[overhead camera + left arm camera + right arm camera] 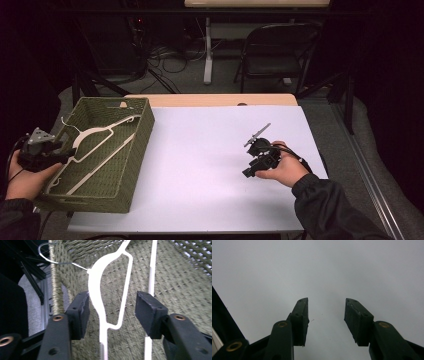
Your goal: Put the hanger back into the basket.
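One white hanger (97,150) lies inside one green woven basket (141,145), which sits on the left part of the white table top (210,170). The hanger rests slanted across the basket floor, its thin wire hook (64,121) reaching up over the basket's left rim. In my left gripper view the hanger's curved shoulder (96,290) runs up between my two jaws, closer to the left one, and its straight bar (151,272) passes just inside the right jaw. The hook (47,253) curls over the woven rim at upper left.

My left gripper (60,156) sits at the basket's left edge, held in my left hand (25,177), pointing in over the rim. Its jaws stand wide apart around the hanger's shoulder, and I cannot tell whether the left pad (82,312) touches the plastic; nothing is clamped.

My right gripper (247,172) rests well apart from the basket, on the bare right side of the table, in my right hand (282,170). In the right gripper view its two jaws are spread wide with the plain white surface (324,270) between them, holding nothing.

Beyond the table I count one dark folding chair (275,50) and a tangle of cables (170,55) on the floor.
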`<state>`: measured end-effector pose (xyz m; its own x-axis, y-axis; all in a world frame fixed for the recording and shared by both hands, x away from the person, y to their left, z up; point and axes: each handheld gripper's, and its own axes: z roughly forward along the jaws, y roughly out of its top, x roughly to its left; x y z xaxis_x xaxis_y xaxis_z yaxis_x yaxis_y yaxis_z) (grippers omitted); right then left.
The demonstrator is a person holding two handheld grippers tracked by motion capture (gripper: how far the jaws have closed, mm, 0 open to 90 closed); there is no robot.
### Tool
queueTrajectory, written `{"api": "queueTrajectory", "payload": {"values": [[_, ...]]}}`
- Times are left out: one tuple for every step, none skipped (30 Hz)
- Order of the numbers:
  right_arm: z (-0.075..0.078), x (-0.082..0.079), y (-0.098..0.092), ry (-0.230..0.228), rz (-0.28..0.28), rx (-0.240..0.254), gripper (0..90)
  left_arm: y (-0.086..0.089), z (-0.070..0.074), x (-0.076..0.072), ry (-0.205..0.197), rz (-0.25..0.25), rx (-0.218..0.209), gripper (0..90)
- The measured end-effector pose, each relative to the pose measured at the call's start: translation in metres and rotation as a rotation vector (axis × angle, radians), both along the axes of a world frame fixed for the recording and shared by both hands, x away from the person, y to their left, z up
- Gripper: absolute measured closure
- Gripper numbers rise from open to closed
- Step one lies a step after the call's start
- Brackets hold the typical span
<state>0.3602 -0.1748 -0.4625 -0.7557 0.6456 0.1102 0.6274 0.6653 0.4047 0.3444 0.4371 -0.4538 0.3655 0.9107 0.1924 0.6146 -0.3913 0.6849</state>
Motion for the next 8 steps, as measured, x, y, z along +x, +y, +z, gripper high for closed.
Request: {"api": "queueTrajectory", "payload": {"values": [[0.001, -0.001, 0.0, -0.001, 0.0, 0.003, 52.7, -0.001, 0.001, -0.001, -0.001, -0.002, -0.009, 42.9], [0.001, -0.002, -0.001, -0.014, -0.003, 0.013, 51.8, -0.003, 0.003, -0.003, -0.004, -0.002, -0.027, 41.5], [0.001, -0.003, -0.001, -0.028, -0.007, 0.02, 50.6, -0.006, 0.005, -0.006, -0.01, -0.002, -0.045, 40.0], [0.001, -0.004, -0.002, -0.048, -0.004, 0.029, 49.5, -0.008, 0.008, -0.01, -0.018, -0.004, -0.057, 37.9], [0.001, -0.006, -0.004, -0.063, -0.009, 0.034, 49.2, -0.012, 0.012, -0.014, -0.035, -0.003, -0.072, 36.0], [0.005, -0.007, -0.007, -0.055, -0.002, 0.008, 48.6, -0.015, 0.016, -0.02, -0.053, -0.005, -0.086, 34.6], [0.001, -0.011, -0.008, -0.118, -0.026, 0.065, 48.3, -0.019, 0.02, -0.026, -0.077, -0.013, -0.112, 33.1], [0.008, -0.013, -0.012, -0.097, -0.013, 0.013, 47.7, -0.024, 0.023, -0.033, -0.104, -0.023, -0.139, 32.4]]}}
